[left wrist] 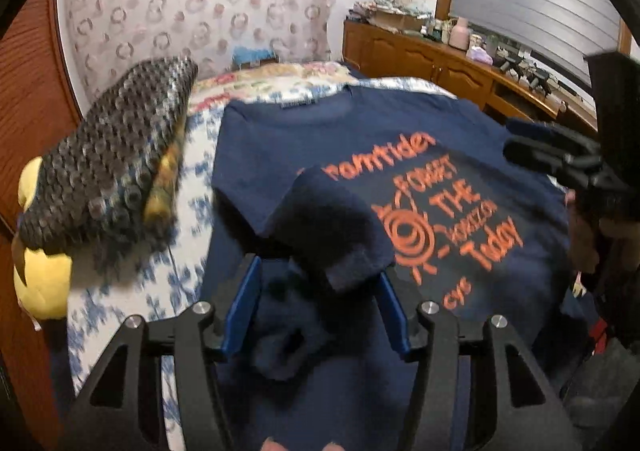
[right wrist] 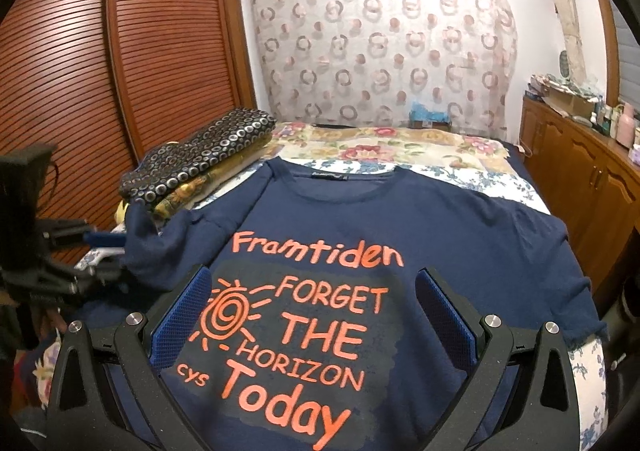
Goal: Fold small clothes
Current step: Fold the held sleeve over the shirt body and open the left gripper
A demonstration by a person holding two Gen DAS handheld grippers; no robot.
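T-shirt lies print-up across the near end of the bed, collar toward the far edge, so you have a flat base to fold on. Its sleeve on your left side has been flipped inward over the chest and covers the start of the lettering; that looks like the first fold, narrowing the body before you halve it.

Your left gripper sits right at that sleeve with the jaws apart; the blue pads do not press the cloth, so the sleeve is let go and resting by its own weight. Your right gripper hovers over the print, jaws spread wide with nothing between them, probably waiting for its turn at the other sleeve, which lies spread toward the bed's right edge.

Folded clothes are stacked by the left edge, clear of your working area.
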